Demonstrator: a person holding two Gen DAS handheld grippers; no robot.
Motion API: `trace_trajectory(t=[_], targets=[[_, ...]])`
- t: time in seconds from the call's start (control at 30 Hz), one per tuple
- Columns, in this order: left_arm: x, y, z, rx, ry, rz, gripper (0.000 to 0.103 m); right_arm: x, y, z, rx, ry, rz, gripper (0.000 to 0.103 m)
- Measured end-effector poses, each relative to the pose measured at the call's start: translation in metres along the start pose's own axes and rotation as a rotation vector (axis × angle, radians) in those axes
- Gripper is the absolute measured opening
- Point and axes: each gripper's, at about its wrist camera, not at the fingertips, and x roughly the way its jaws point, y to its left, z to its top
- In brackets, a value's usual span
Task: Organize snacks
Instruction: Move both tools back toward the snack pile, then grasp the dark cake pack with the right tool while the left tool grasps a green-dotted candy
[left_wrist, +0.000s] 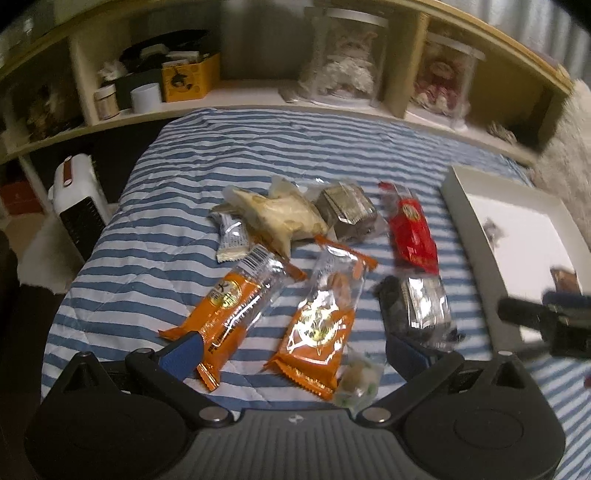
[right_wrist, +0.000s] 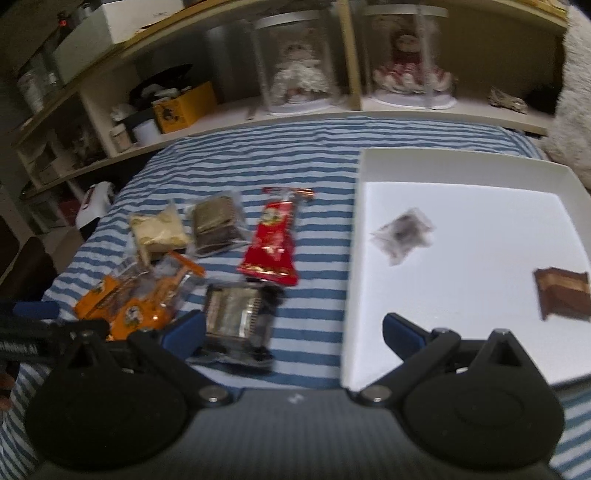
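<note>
Several wrapped snacks lie on a blue-and-white striped cover. My left gripper is open above two orange packets, with a small green-dotted candy near its right finger. A red packet, a dark silver packet, a cream packet and a brown packet lie farther off. My right gripper is open, straddling the left wall of the white box. The dark silver packet lies by its left finger. Inside the box are a clear dark sachet and a brown bar.
A wooden shelf runs behind the cover, holding two dolls in clear cases, a yellow box and jars. A white heater stands at the left. Fluffy white fabric sits at the right.
</note>
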Motion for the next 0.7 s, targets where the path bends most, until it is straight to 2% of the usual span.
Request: trace_trajectory(t=[0.17, 0.37, 0.5, 0.57, 0.63, 0.7], targets=[[0.006, -0.011, -0.011, 0.117, 0.032, -0.004, 0.103, 0.015, 0.012, 0.000, -0.026, -0.009, 0.023, 0.103], [0.009, -0.026, -0.016, 0.204, 0.054, -0.086, 0.102, 0.036, 0.023, 0.006, -0.003, 0.008, 0.087, 0.103], [0.013, -0.036, -0.020, 0.267, 0.060, -0.108, 0.082, 0.052, 0.027, 0.009, 0.046, 0.048, 0.131, 0.102], [0.017, -0.038, -0.021, 0.267, 0.073, -0.128, 0.074, 0.059, 0.028, 0.009, 0.076, 0.061, 0.147, 0.096], [0.021, -0.039, -0.020, 0.270, 0.080, -0.141, 0.067, 0.066, 0.028, 0.010, 0.090, 0.084, 0.156, 0.087], [0.025, -0.043, -0.021, 0.280, 0.088, -0.150, 0.063, 0.072, 0.028, 0.009, 0.095, 0.100, 0.151, 0.082]])
